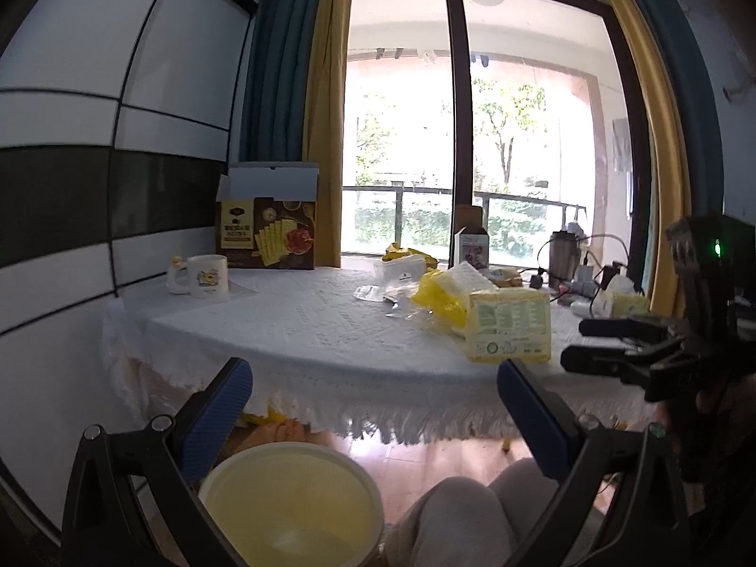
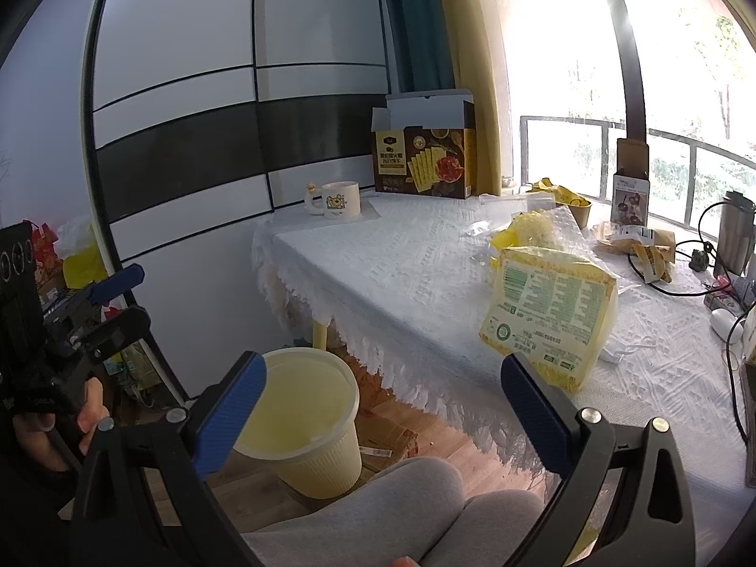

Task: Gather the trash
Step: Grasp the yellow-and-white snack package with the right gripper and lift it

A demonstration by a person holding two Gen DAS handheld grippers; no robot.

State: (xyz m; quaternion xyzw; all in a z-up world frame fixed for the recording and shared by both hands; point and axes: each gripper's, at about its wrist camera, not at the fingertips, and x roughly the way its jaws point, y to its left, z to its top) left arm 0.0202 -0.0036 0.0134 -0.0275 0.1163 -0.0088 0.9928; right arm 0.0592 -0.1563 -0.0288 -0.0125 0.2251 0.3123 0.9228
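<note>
Yellow wrapper [image 2: 550, 312] stands upright near the table [image 2: 401, 274] edge, above and right of the yellow bin [image 2: 302, 425]. Likely light, crinkly, easily crushed; pinch its top edge. Left gripper [image 1: 373, 420] and right gripper [image 2: 382, 406]: both spread wide, empty.

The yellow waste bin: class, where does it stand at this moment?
The yellow waste bin stands on the wooden floor below the table's fringed edge, left of the person's grey-clad knees; in the left wrist view it sits bottom centre.
</note>
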